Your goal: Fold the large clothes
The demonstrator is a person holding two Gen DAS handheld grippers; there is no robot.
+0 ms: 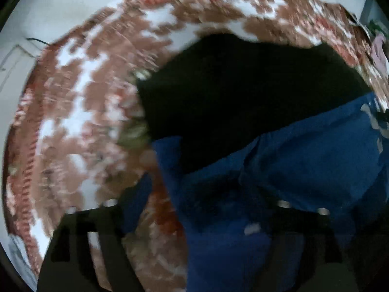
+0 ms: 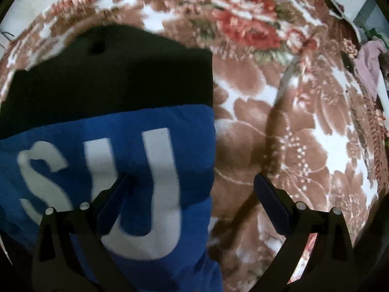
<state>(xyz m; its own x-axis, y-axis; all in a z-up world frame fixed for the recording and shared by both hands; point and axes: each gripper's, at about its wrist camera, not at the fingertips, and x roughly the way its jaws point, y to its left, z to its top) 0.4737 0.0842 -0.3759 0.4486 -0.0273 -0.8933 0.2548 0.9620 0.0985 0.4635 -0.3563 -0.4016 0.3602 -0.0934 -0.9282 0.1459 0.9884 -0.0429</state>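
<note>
While jaws gape, garment (image 2: 126, 131) on blanket (image 2: 279, 121)

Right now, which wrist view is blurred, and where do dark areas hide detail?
Left wrist view: heavy motion smear across the floral blanket; the black garment is featureless. Right wrist view: sharper, white letters on the blue garment readable, blanket softer toward the rim; black part equally underexposed.

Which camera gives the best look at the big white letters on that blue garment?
The right wrist view: the white letters "SU" read clearly on the blue garment. The left wrist view is blurred and shows only blue cloth with small white scraps at its right edge.
</note>
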